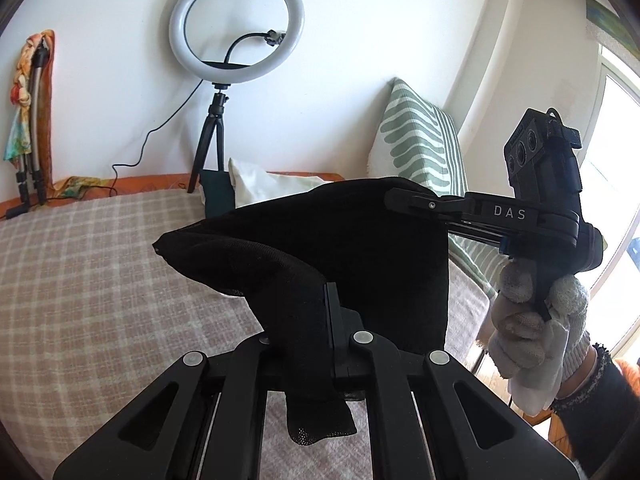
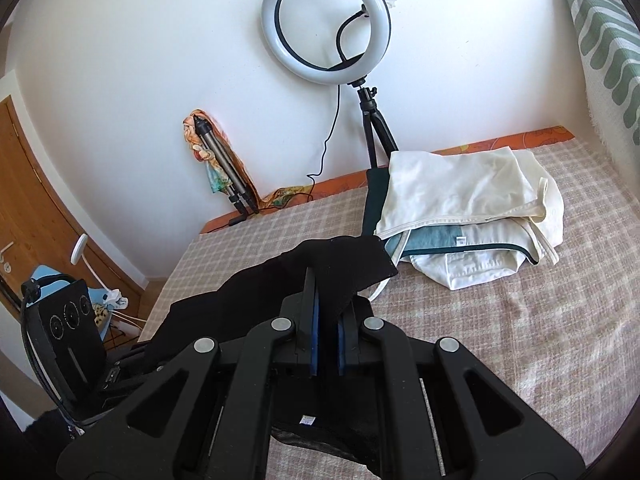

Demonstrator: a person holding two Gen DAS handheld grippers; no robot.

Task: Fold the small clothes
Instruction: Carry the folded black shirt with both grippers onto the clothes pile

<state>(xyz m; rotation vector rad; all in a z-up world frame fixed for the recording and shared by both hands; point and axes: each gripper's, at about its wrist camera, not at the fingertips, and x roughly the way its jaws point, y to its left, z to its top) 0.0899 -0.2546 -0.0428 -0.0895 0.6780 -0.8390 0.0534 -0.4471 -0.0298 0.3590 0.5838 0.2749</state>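
A small black garment (image 1: 340, 248) hangs stretched in the air above the checked bed cover (image 1: 80, 280). My left gripper (image 1: 320, 320) is shut on one of its edges, with cloth bunched between the fingers. My right gripper shows in the left wrist view (image 1: 400, 198) shut on the garment's far top corner, held by a gloved hand (image 1: 536, 320). In the right wrist view the right gripper (image 2: 326, 300) pinches the black garment (image 2: 280, 280) between its blue pads. The left gripper's body (image 2: 72, 340) shows at the lower left there.
A pile of white and teal clothes (image 2: 472, 216) lies on the bed near the wall. A ring light on a tripod (image 2: 326, 24) stands behind it. A green-patterned pillow (image 1: 420, 136) leans at the right. A folded tripod (image 2: 224, 168) leans on the wall.
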